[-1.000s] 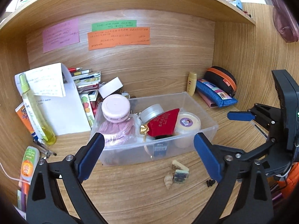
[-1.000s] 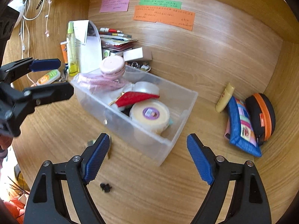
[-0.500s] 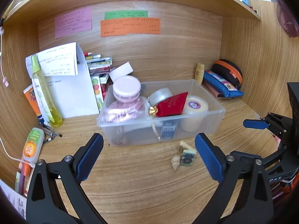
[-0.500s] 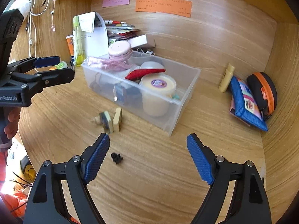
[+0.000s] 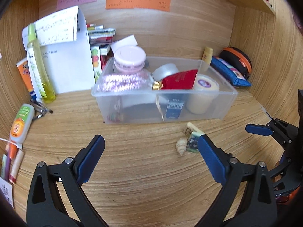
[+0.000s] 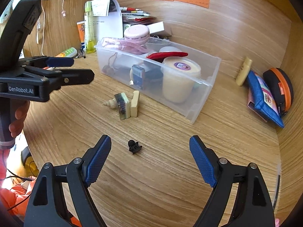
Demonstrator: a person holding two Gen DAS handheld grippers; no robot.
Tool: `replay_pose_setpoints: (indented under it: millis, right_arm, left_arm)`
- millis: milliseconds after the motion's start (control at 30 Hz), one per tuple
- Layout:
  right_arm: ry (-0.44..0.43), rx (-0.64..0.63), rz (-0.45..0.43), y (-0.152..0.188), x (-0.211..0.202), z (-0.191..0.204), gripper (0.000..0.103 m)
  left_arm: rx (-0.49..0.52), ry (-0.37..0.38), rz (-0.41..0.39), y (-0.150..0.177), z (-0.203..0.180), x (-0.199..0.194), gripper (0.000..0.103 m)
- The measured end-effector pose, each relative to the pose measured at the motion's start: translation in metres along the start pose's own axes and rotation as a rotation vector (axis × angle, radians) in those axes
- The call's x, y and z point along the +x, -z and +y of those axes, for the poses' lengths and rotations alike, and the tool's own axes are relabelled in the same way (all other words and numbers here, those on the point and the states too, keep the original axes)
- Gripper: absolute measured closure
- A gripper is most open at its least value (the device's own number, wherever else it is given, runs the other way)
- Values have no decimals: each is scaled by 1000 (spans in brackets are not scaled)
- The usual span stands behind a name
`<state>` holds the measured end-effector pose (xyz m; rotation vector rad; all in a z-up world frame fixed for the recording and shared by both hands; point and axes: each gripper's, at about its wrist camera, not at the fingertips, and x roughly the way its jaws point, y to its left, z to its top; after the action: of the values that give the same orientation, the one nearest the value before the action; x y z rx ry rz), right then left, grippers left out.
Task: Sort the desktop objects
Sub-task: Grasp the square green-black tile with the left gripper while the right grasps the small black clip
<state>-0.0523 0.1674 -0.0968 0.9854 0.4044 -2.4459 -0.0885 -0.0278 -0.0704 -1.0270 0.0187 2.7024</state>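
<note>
A clear plastic box [image 5: 230,94] [image 6: 212,67] stands on the wooden desk, filled with a pink-lidded jar [image 5: 130,59], a red pouch [image 5: 179,80], a cream tub [image 6: 180,77] and other items. In front of it lie two small tiles [image 6: 126,104] [image 5: 191,135] and a seashell [image 5: 180,146] [image 6: 110,103]. A small black clip [image 6: 134,146] lies nearer to me. My left gripper [image 5: 150,157] is open and empty, short of the tiles. My right gripper [image 6: 149,158] is open and empty, just before the clip.
A yellow bottle [image 5: 37,64], white paper [image 5: 70,64] and books stand at the back left. An orange-green tube [image 5: 20,123] and pens lie at the left. A blue pouch [image 6: 264,96], an orange-black case [image 6: 280,87] and a cream tube [image 6: 243,71] lie at the right.
Both grippers have pulled back from the box and dropped lower. The tiles, the shell and the black clip now show closer. Both stay open and empty.
</note>
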Motion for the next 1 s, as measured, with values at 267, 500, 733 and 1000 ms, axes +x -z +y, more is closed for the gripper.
replay_pose_setpoints:
  millis: [267,500,733,1000]
  right_arm:
    - [-20,-33,-2,-1,2,7,26]
    - [-43,-55,59,1,14,12,65]
    - [-54,-60,71,3,16,14,89]
    - [-66,-41,51,4,11,8,89]
  left_arm:
    - [-8,14,33,8,1,11,3]
    - [-7,28,45,12,-2,15,3]
    - [35,69,54,12,-17,20,3]
    - [126,69,52,10,-40,27,8]
